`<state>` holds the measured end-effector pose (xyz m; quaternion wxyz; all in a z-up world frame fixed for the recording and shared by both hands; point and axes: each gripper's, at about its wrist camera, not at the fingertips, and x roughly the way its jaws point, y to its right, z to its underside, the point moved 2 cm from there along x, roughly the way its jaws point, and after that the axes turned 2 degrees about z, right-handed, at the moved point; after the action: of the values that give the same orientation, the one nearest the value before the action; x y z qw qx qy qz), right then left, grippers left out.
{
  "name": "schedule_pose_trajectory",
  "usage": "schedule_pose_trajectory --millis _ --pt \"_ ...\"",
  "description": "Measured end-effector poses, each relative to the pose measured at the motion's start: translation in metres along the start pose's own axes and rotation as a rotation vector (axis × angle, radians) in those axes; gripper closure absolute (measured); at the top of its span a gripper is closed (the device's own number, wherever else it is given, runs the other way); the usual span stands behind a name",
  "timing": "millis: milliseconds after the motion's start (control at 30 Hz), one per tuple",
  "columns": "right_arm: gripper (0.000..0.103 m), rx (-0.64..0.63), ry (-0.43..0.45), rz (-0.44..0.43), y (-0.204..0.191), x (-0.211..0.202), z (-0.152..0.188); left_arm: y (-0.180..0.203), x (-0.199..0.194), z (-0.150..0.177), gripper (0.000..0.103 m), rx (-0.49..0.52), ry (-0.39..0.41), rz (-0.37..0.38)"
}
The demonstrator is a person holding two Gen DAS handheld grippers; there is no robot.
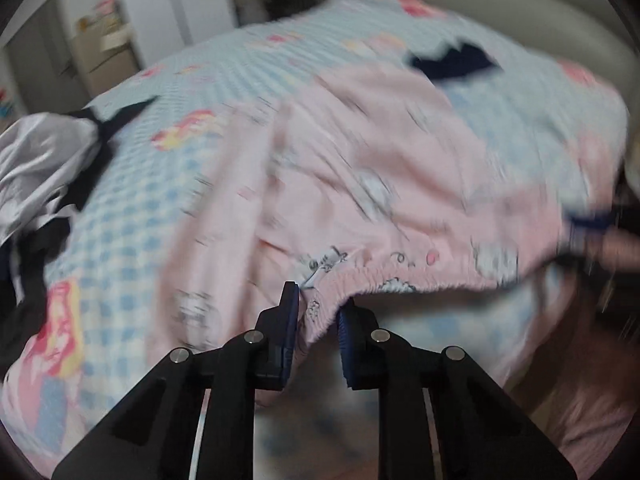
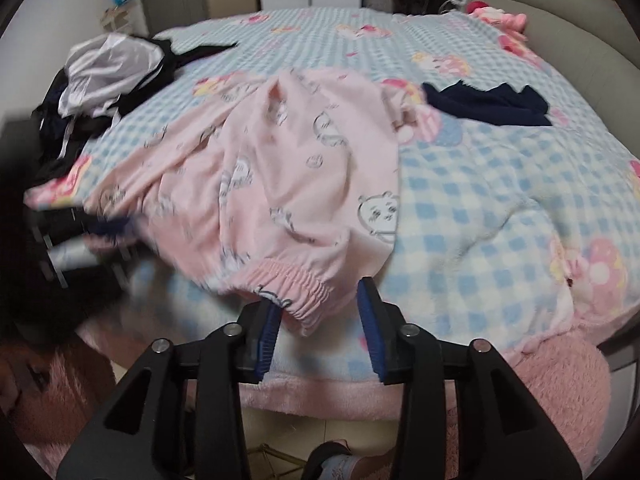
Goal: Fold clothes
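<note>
Pink pyjama trousers (image 2: 276, 184), cartoon print, elastic waistband: spread on the blue-checked blanket (image 2: 480, 208), waistband at the near edge of the bed. Left gripper (image 1: 318, 312): waistband between its pads, grip blurred, cannot tell. Right gripper (image 2: 320, 304): jaws apart, waistband corner between them, unpinched. Navy garment (image 2: 484, 104) beyond; black-and-white clothes pile (image 2: 108, 72) far left.

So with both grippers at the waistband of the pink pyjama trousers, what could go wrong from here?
1. The right gripper has a visible gap beside the elastic waistband; a lift could drop that corner.
2. The left gripper only nips the waistband edge, so it may slip out.
3. The pink trousers lie bunched, so creases could get folded in.
</note>
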<state>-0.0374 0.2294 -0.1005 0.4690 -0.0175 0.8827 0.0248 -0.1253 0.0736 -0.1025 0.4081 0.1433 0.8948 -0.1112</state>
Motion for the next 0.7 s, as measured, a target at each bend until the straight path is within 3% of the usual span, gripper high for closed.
schedule_pose_trajectory --millis 100,200,300,367,533,567,600,633,700 --pt "0.062 -0.021 -0.015 -0.033 -0.008 0.007 -0.001 -0.023 -0.011 -0.013 0.086 -0.050 0.053 -0.091" --pt "0.061 -0.044 0.005 -0.047 -0.018 0.007 -0.005 -0.045 -0.019 -0.020 0.091 -0.139 0.082 -0.109" --pt "0.061 -0.077 0.018 -0.028 -0.026 0.009 -0.008 -0.056 -0.027 -0.012 0.093 -0.186 0.118 -0.205" --pt "0.061 -0.093 0.012 -0.010 -0.030 0.014 -0.009 -0.071 -0.029 -0.005 0.093 -0.268 0.121 -0.253" --pt "0.065 -0.015 -0.026 -0.012 -0.017 0.031 0.000 -0.106 -0.019 0.010 0.088 -0.400 0.033 -0.126" --pt "0.066 0.022 -0.022 -0.012 -0.009 0.031 0.000 -0.110 -0.022 0.016 0.078 -0.418 0.034 -0.104" --pt "0.066 0.061 -0.018 -0.018 -0.001 0.031 0.000 -0.109 -0.023 0.024 0.056 -0.430 0.040 -0.079" --pt "0.066 0.101 -0.012 -0.031 0.007 0.031 -0.001 -0.109 -0.024 0.032 0.049 -0.442 0.047 -0.054" --pt "0.068 0.154 0.012 -0.030 0.020 0.028 -0.003 -0.106 -0.024 0.045 0.046 -0.451 0.050 -0.012"
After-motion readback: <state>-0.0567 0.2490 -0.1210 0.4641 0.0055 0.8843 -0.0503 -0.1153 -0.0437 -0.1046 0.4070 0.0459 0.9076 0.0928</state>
